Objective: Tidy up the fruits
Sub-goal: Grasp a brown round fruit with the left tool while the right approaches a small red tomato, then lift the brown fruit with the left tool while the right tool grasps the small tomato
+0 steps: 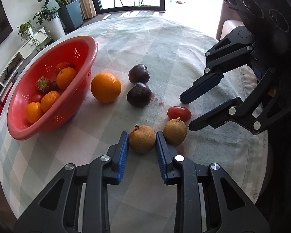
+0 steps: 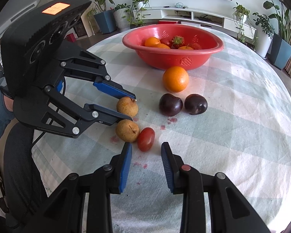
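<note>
Now your left gripper (image 1: 142, 138) squeezes one brown fruit (image 1: 142, 139) on the table; lift it straight up so you don't bump its twin (image 1: 174, 132), then lower it into the red bowl (image 1: 15, 124). Your right gripper (image 2: 146, 151) waits unclenched, holding nothing. Inside the bowl sit oranges (image 1: 66, 78), a strawberry (image 1: 42, 84) and small red fruits.
</note>
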Available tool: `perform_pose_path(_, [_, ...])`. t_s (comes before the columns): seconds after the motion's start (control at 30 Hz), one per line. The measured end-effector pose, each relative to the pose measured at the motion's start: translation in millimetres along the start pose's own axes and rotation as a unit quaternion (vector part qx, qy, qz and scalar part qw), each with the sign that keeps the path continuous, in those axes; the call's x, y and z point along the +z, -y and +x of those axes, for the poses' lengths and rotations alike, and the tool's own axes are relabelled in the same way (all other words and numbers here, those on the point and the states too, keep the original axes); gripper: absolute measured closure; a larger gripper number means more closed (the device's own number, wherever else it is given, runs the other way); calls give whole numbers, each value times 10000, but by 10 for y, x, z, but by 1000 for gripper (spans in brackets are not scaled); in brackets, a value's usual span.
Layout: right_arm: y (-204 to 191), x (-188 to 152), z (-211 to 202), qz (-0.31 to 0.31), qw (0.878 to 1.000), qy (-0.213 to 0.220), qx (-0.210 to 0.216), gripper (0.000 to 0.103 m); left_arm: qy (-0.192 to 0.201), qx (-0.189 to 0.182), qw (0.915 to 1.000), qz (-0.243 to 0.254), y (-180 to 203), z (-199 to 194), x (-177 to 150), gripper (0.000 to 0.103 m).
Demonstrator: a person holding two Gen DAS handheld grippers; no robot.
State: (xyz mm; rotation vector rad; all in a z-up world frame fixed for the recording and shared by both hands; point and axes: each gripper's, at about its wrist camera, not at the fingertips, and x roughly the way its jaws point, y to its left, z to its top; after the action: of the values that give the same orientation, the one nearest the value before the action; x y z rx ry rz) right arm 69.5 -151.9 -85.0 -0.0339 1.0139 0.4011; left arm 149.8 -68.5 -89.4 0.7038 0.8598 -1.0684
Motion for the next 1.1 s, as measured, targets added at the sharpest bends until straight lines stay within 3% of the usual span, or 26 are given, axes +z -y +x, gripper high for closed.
perform_pose_path(0.37, [-31, 64, 36, -80, 9999, -11, -65, 69, 412, 168, 9965, -701, -185, -259, -146, 77])
perform_pose_path(0.73, [-121, 79, 79, -490, 9978, -75, -442, 82, 602, 233, 9942, -865, -131, -383, -206, 77])
perform_pose_path(1.1, [85, 125, -227, -100, 9994, 204, -278, 83, 931, 299, 9876, -1229, -209, -604, -245, 77])
